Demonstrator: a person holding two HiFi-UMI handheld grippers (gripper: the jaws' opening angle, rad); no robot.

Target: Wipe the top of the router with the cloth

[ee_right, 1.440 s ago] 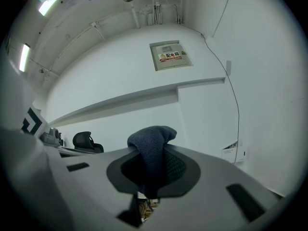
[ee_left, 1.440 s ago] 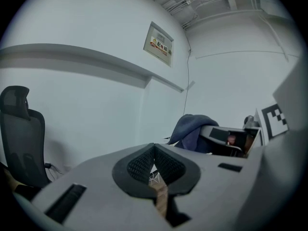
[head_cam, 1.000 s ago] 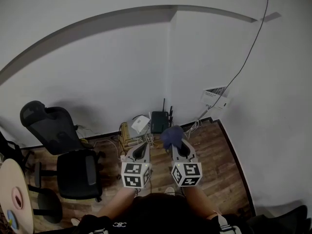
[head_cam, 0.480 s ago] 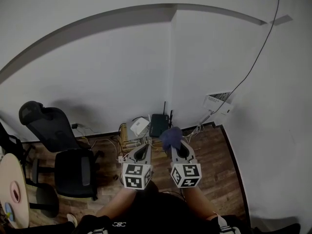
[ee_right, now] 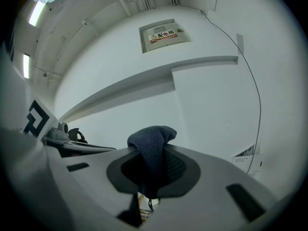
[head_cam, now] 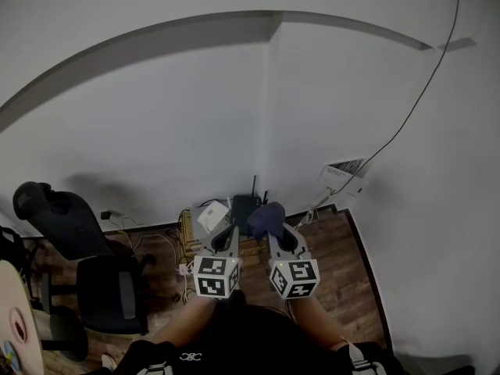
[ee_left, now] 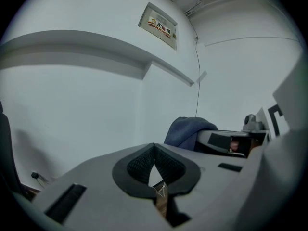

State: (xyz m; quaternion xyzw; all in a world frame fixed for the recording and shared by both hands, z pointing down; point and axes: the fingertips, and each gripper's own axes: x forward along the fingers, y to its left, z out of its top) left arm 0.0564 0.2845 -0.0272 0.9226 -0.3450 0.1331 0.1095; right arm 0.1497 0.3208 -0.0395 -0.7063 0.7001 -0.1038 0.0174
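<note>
White walls met in a corner over a wood floor (head_cam: 355, 264), where the router (head_cam: 241, 206) sat among cables. The right gripper (ee_right: 151, 163) had its jaws clamped on the cloth (ee_right: 152, 139), held above the router and not touching it. The left gripper (ee_left: 154, 150) had its jaws together, empty. A good wipe would need the cloth lowered flat onto the router's top, clear of the antennas.

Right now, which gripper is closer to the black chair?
Left. The left gripper is on the side of the chair, which stands off to its left. The right gripper, shut on the cloth, sits beyond the left one.
</note>
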